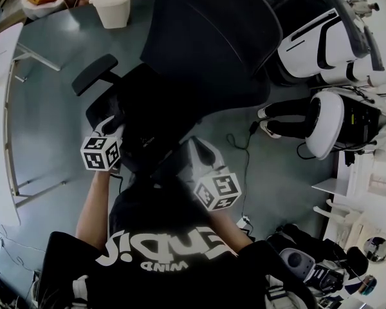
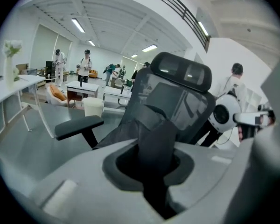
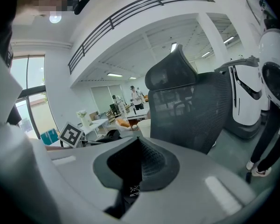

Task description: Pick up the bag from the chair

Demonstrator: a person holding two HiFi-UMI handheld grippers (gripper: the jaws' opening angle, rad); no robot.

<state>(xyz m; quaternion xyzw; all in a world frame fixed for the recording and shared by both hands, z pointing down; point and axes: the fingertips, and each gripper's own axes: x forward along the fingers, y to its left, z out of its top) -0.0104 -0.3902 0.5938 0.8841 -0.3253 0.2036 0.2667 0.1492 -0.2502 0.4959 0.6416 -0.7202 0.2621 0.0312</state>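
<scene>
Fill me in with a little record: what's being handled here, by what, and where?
Object: black bag
Left gripper: jaws shut on the bag's black fabric
Right gripper: jaws shut on bag fabric with a small label
Place: at a black office chair, with the bag between both grippers
Lifted clear of seat: cannot tell
Nearby: white bin on the grey floor

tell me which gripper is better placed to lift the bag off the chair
Left, probably. The left gripper is shut on the strap of the bag lying on the chair. The right gripper only pinches the bag by its logo.
</scene>
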